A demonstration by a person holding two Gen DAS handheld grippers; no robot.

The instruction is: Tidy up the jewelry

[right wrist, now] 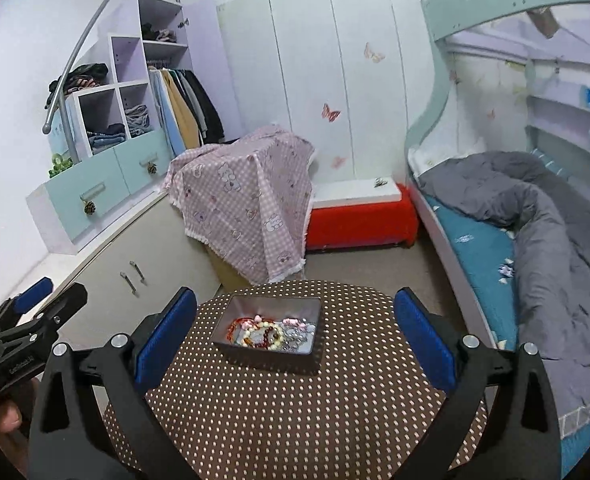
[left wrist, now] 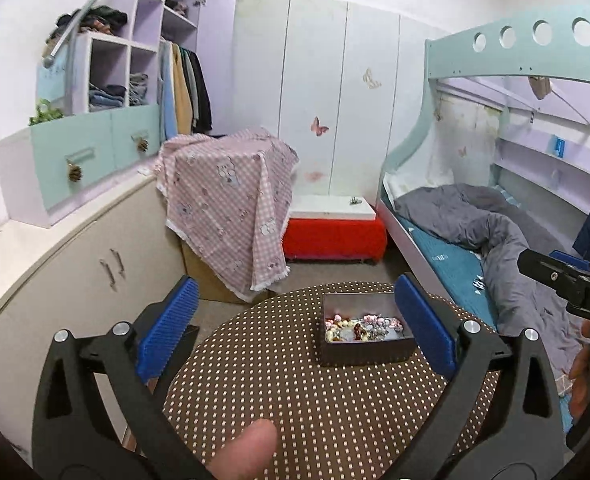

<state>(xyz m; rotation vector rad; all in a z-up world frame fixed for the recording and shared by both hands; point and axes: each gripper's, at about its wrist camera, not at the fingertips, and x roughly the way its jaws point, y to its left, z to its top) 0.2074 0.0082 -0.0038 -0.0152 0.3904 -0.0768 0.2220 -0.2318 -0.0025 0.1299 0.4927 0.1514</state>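
Both grippers hang above the near edge of a round table (left wrist: 295, 400) covered in a brown cloth with pale dots, and both stand with their jaws wide apart and nothing between them. The left gripper (left wrist: 295, 320) frames a small dark box (left wrist: 365, 350) that sits toward the far side of the table; the right gripper (right wrist: 295, 332) sees the same box a little to its left. All of the jewelry (right wrist: 271, 332) that can be seen lies inside that box in a loose heap: a red bead string, a pale pearl-like strand, some pink pieces and a silvery tangle. No piece shows on the cloth outside the box. These things are probably light and limp, so a strand will likely drape and swing once lifted, and round beads may slip off flat blue pads. The strands overlap, so pulling one could drag its neighbours or snag a thin chain, which may be easy to break. A sound hold would be on a raised loop near the top of the heap, pinched across the strand, not on a single bead. The box itself looks stiff and light; its low walls offer a firm place to steady it with the other gripper while a piece comes out.
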